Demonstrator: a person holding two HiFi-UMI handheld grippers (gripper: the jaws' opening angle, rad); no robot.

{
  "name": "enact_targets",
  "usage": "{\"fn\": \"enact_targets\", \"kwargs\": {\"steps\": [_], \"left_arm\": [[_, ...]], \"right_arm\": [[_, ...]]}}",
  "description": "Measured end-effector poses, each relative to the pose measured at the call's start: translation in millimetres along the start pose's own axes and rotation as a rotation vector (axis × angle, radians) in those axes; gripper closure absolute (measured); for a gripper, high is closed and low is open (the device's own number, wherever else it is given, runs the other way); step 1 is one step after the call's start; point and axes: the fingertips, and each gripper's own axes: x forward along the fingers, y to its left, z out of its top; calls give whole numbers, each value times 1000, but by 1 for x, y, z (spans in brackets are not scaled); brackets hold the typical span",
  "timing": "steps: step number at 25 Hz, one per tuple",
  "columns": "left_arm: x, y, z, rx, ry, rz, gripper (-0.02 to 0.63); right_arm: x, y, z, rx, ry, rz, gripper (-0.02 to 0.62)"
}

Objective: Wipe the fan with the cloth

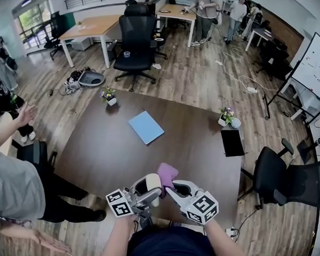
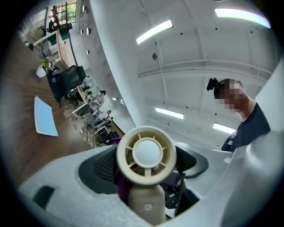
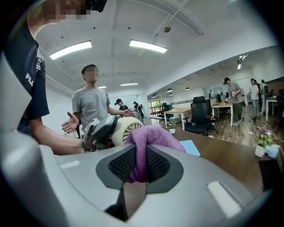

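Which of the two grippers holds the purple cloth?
The right gripper, pinching the cloth; the left gripper holds the cream fan instead.

Behind the fan (image 2: pixel 146 153) in the left tongs (image 2: pixel 146 165), the cloth (image 2: pixel 119 179) shows only as a sliver, and the fan's handle is cut off below. Ahead of the right tongs (image 3: pixel 138 164), the cloth hides half the fan.

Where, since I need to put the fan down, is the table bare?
Bare: the table left of the blue folder, and the stretch between folder and fan. Crowded: the right edge, with a potted plant and black tablet.
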Motion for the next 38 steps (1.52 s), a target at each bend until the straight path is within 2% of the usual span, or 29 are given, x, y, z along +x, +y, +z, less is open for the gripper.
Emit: {"fn": "enact_targets", "kwargs": {"steps": [10,19,33,38], "left_arm": [[-1,6,25,-25,-85,31,229],[-3,14,31,-45,-110,66,230],[-8,23,34,-55,-115,108,229],[-6,23,31,-60,-102,104,229]], "right_arm": [[4,21,-11,-3,30,41,532],[2,32,-16,-6,47,77,532],[2,58,-10,-63,60,161,532],[3,61,-10,-46,55,176,532]]}}
